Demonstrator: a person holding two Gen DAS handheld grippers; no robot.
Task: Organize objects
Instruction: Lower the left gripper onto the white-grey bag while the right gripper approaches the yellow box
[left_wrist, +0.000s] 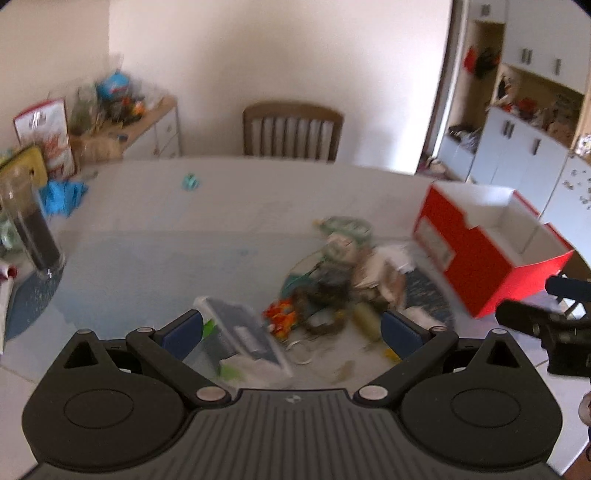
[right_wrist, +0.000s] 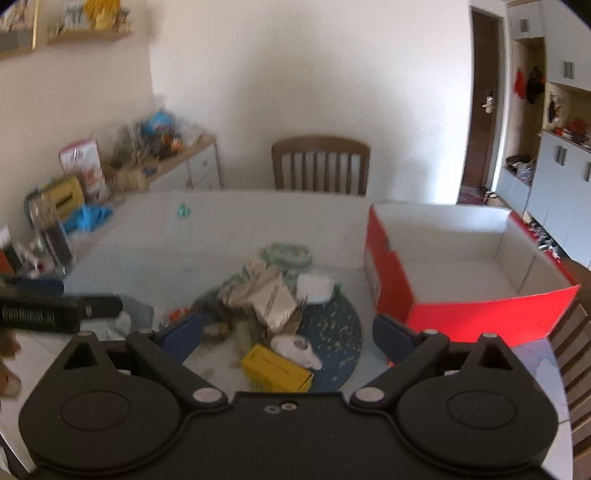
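Both tools aloft above the white tabletop (right_wrist: 155, 229), neither touching anything.

Left gripper (left_wrist: 291, 328): fingers spread wide, nothing between the blue pads (left_wrist: 183, 334). Right gripper (right_wrist: 288, 332): likewise spread, empty.

Task's things: a loose heap of small clutter (right_wrist: 266, 295) partly on a round blue speckled placemat (right_wrist: 332, 332) near the table's front edge. Among it, a yellow rectangular cardboard box (right_wrist: 275, 367), a crumpled silvery-beige foil packet (right_wrist: 271, 299), a white rounded pouch (right_wrist: 297, 350), a small white square packet (right_wrist: 316, 288), an orange scrap (left_wrist: 282, 317). Much of the heap blurred; several pieces not identifiable.

Likely destination: an open red cardboard box with white interior (right_wrist: 461, 251), just right of the heap, visibly empty, long axis running away toward the far right.

Deciding relation: heap dead ahead and below both tools. Yellow box closest to the right gripper, lying between its fingers in the right wrist view, long axis slanting from near-right to far-left, so across the finger line at an angle; some wrist turn probably needed for a grip across the short side. Red box immediately beside the right gripper's right finger, well off to the right of the left gripper. Right hand therefore better placed for both pick and drop, judged from these views. In the left wrist view, a clear flat plastic tray (left_wrist: 243, 332) nearest, tilted, long axis roughly away from the camera.

Risk: neighbours dragged along, given how tangled the heap looks.
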